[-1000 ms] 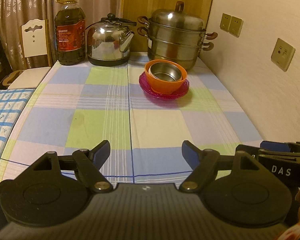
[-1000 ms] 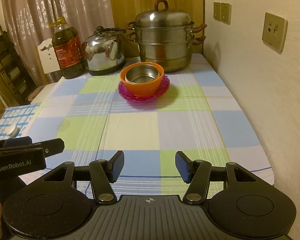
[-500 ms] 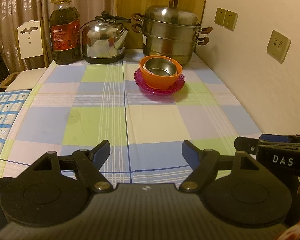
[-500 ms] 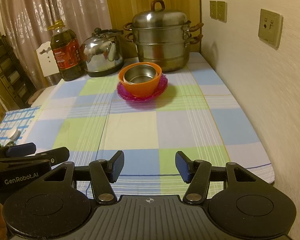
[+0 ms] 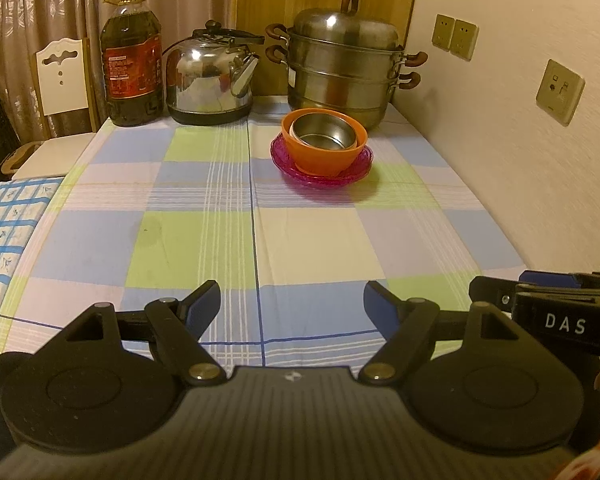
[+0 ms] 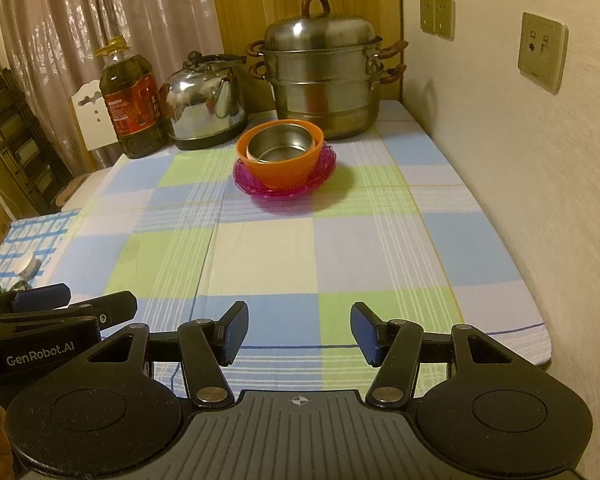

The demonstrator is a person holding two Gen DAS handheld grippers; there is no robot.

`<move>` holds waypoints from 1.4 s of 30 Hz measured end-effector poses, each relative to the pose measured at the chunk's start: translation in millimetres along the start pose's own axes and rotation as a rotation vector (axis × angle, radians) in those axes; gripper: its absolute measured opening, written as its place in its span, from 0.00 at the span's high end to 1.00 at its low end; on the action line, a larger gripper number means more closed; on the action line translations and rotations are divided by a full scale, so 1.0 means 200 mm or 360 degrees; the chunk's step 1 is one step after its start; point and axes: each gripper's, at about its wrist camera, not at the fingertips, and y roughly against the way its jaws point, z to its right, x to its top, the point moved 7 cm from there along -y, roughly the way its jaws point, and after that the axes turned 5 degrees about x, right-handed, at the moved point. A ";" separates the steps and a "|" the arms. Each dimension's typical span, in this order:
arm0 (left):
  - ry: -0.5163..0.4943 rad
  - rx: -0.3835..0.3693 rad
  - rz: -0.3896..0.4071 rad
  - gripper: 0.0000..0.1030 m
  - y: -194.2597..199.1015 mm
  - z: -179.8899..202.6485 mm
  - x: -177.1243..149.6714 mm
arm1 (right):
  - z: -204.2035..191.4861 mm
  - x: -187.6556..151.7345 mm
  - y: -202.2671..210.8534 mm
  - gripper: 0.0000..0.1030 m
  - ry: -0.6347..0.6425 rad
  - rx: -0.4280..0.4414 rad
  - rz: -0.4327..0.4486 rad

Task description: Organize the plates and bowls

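A steel bowl [image 5: 323,133] [image 6: 281,145] sits inside an orange bowl [image 5: 324,156] [image 6: 280,168], which stands on a magenta plate [image 5: 358,170] [image 6: 324,172] at the far middle of the checked table. My left gripper [image 5: 292,300] is open and empty over the near edge of the table. My right gripper [image 6: 299,330] is open and empty too, beside the left one. Both are far from the stack.
A tiered steel steamer pot [image 5: 342,68] [image 6: 320,76], a steel kettle [image 5: 210,80] [image 6: 204,106] and an oil bottle [image 5: 130,60] [image 6: 130,100] stand along the back. A wall [image 5: 540,140] runs along the right. A white chair [image 5: 60,80] and a blue checked surface [image 5: 8,216] are left.
Both grippers have drawn back a little from the table and stayed open. The stack of bowls and plate has not moved.
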 end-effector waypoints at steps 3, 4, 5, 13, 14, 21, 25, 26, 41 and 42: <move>-0.0001 0.0002 0.0000 0.25 0.00 0.00 0.00 | 0.00 0.00 0.00 0.45 0.0000 0.0001 0.0001; -0.0003 0.0002 0.0000 0.25 0.00 0.00 0.00 | 0.00 0.00 0.00 0.45 0.0000 0.0000 0.0001; -0.0003 0.0003 0.0000 0.25 0.00 0.00 0.00 | 0.00 0.00 0.00 0.45 0.0000 0.0000 0.0002; -0.0004 0.0000 0.0000 0.25 0.00 0.00 0.00 | 0.00 -0.01 0.00 0.45 0.0000 0.0000 0.0004; -0.0005 0.0001 0.0000 0.25 0.00 0.00 0.00 | 0.00 -0.01 0.00 0.45 0.0000 0.0001 0.0003; -0.0003 0.0001 -0.0001 0.25 -0.01 0.00 0.00 | 0.01 -0.01 0.00 0.45 0.0000 -0.0002 0.0002; -0.0002 0.0002 -0.0001 0.25 -0.01 0.00 0.00 | 0.01 -0.01 -0.01 0.45 0.0002 -0.0003 0.0000; -0.0001 0.0000 -0.0001 0.25 -0.01 0.00 0.00 | 0.01 -0.01 -0.01 0.45 0.0002 -0.0004 -0.0003; -0.0002 0.0001 -0.0001 0.25 -0.01 0.00 0.00 | 0.02 0.00 -0.01 0.45 0.0000 -0.0003 -0.0005; -0.0003 0.0002 0.0000 0.25 -0.01 0.00 0.00 | 0.02 0.00 -0.01 0.45 0.0001 -0.0004 -0.0004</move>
